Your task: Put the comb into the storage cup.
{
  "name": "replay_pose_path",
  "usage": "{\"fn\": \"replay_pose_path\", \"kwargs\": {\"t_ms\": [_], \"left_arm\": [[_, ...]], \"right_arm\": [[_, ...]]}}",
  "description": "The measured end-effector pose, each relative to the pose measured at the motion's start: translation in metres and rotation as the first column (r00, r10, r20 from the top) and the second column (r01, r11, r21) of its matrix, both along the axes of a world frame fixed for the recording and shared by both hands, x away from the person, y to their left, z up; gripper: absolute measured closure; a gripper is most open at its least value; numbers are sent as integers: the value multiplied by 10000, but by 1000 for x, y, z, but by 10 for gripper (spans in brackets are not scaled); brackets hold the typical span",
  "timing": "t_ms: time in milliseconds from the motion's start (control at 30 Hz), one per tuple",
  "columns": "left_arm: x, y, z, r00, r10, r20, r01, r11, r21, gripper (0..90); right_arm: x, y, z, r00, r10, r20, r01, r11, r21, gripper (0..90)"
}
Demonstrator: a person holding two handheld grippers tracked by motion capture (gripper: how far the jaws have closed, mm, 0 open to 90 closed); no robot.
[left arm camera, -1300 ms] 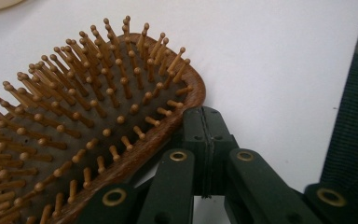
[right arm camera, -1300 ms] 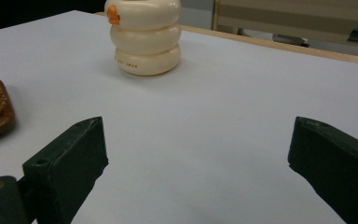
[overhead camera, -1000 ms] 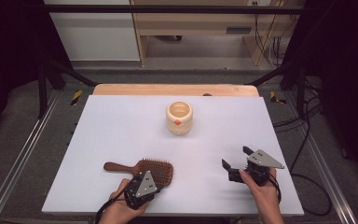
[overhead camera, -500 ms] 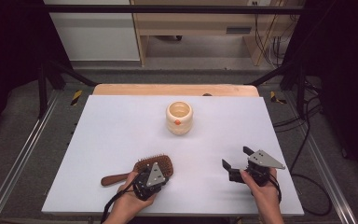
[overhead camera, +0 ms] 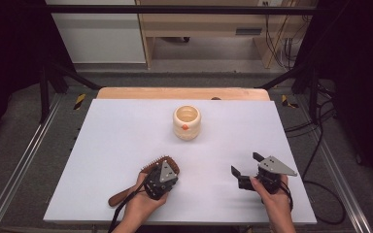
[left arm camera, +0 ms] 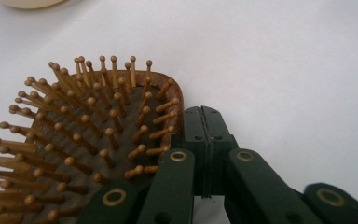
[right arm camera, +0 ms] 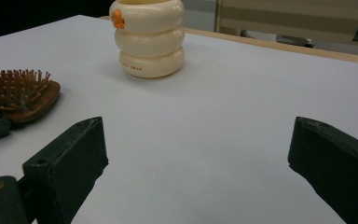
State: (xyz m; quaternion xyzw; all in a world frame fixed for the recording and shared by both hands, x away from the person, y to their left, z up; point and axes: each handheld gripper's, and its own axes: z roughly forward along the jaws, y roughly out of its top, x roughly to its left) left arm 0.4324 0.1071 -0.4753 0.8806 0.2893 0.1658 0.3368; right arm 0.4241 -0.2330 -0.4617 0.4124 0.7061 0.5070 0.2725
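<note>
Brown hairbrush (overhead camera: 162, 164); cream cup (overhead camera: 186, 123), orange dot.

Brown wooden paddle hairbrush with wooden pins (overhead camera: 158, 167): one, lower centre-left of the high view
Cream ringed ceramic cup with an orange dot (overhead camera: 186, 123): one, centre of the high view
White rectangular table top (overhead camera: 116, 136): one
Black two-jaw hand-held grippers: two, left gripper (overhead camera: 161, 175) and right gripper (overhead camera: 245, 166)

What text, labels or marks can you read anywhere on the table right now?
Cup: a short line of small orange print near its base, too blurred to read.
Cup: an orange mark near the rim, a shape and not lettering.
Brush: no text.
Table: no text.
</note>
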Motion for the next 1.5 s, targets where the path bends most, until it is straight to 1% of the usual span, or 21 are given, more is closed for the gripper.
{"fn": "replay_pose_path", "kwargs": {"t_ms": [100, 267, 467, 633, 767, 933, 1067, 1200, 1267, 1300, 1333, 1367, 1433, 1467, 1500], "left_arm": [[3, -1, 0, 9998, 185, -21, -185, 9998, -44, 900], [6, -3, 1, 9994, 326, -89, -326, 9995, -14, 900], [7, -4, 1, 9995, 290, -118, -290, 9996, 15, 900], [5, -4, 3, 9997, 249, -75, -250, 9996, -122, 900], [-1, -2, 12, 9999, 122, 32, -120, 9986, -523, 900], [-11, 8, 31, 9994, -22, 353, 57, 9951, -983, 900], [-16, 25, 46, 9984, 119, 552, -39, 9897, -1432, 900], [-19, 44, 58, 9959, 487, 757, -344, 9832, -1794, 888], [-20, 53, 62, 9934, 726, 886, -548, 9804, -1891, 838], [-21, 57, 64, 9923, 817, 931, -630, 9801, -1880, 774], [-21, 61, 66, 9906, 957, 979, -758, 9789, -1900, 730], [-21, 64, 68, 9893, 1065, 1001, -862, 9782, -1890, 730], [-21, 70, 71, 9837, 1366, 1166, -1133, 9759, -1867, 634], [-21, 73, 72, 9811, 1494, 1226, -1243, 9736, -1917, 555], [-21, 75, 72, 9800, 1582, 1203, -1332, 9720, -1934, 492]], "right_arm": [[0, 0, 0, 10000, 5, -4, -5, 10000, 14, 49], [0, 0, 0, 10000, 24, 3, -24, 10000, 29, 49], [0, 0, 0, 10000, 53, -8, -53, 10000, 16, 49], [0, 0, 0, 10000, 53, -9, -53, 10000, 15, 49], [0, 0, 0, 10000, 51, -27, -51, 10000, 24, 49], [0, 0, 0, 10000, 34, -19, -34, 10000, 19, 49], [0, 0, 0, 10000, 4, -34, -4, 10000, 11, 49], [0, 0, -1, 10000, -10, -35, 10, 10000, -12, 49], [0, 0, -1, 10000, -18, -34, 18, 10000, -19, 49], [0, 0, -1, 10000, -29, -34, 29, 10000, -20, 49], [0, 0, -1, 10000, -30, -35, 30, 10000, -23, 49], [0, 0, -1, 10000, -30, -35, 30, 10000, -23, 49], [0, 0, -1, 10000, -25, -28, 25, 10000, -40, 49], [0, 0, 0, 10000, -18, -33, 18, 10000, -43, 49], [0, 0, 0, 10000, -21, -29, 21, 10000, -45, 48]]}}
